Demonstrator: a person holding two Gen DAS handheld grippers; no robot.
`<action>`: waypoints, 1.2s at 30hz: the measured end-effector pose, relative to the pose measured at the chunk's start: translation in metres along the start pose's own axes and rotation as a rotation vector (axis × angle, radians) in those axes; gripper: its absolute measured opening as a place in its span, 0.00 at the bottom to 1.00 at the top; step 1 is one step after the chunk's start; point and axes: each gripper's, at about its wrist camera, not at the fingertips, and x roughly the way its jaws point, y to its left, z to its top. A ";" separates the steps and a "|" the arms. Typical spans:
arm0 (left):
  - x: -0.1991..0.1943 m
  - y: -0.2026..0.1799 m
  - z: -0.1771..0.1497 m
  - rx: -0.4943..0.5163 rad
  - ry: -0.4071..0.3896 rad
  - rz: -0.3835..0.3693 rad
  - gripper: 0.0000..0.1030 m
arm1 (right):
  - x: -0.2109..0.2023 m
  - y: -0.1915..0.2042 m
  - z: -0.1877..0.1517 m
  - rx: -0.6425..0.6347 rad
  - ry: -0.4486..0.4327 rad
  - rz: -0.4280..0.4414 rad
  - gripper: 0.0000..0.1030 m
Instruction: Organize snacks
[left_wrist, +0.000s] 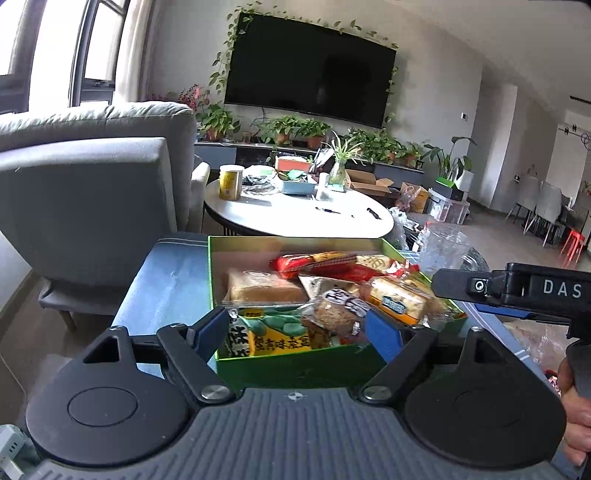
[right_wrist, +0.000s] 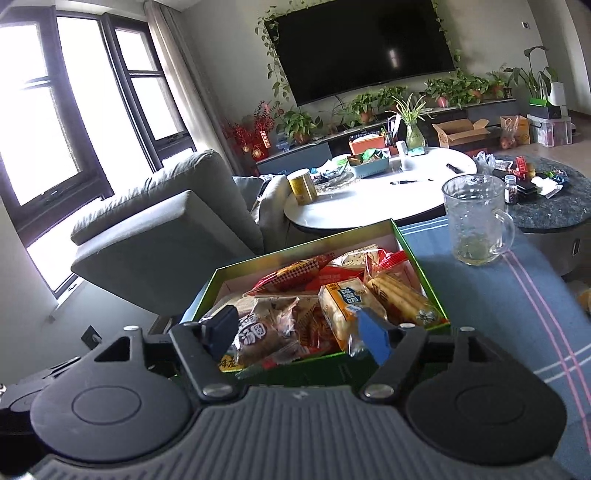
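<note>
A green box (left_wrist: 295, 363) full of wrapped snacks stands on a blue cloth-covered surface (left_wrist: 166, 280). It also shows in the right wrist view (right_wrist: 417, 254). Inside lie a red packet (left_wrist: 295, 263), a brown cake (left_wrist: 264, 290), an orange-labelled bread pack (left_wrist: 399, 299) and a green-yellow bag (left_wrist: 277, 334). My left gripper (left_wrist: 299, 330) is open and empty, hovering over the box's near edge. My right gripper (right_wrist: 295, 330) is open and empty over the near snacks, its body seen at the right of the left wrist view (left_wrist: 517, 291).
A glass mug (right_wrist: 476, 218) stands on the blue cloth right of the box. Behind are a white round table (left_wrist: 295, 214) with clutter, a dark round table (right_wrist: 554, 199), a grey armchair (left_wrist: 85, 184) at left, and a TV.
</note>
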 end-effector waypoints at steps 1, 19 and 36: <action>-0.002 -0.002 0.000 0.002 -0.002 -0.004 0.78 | -0.002 0.000 0.000 -0.003 -0.002 0.000 0.78; -0.045 -0.025 -0.013 0.009 -0.050 0.080 0.88 | -0.051 0.008 -0.018 -0.041 -0.037 0.007 0.78; -0.076 -0.029 -0.024 0.029 -0.078 0.101 0.88 | -0.076 0.026 -0.032 -0.085 -0.046 -0.002 0.78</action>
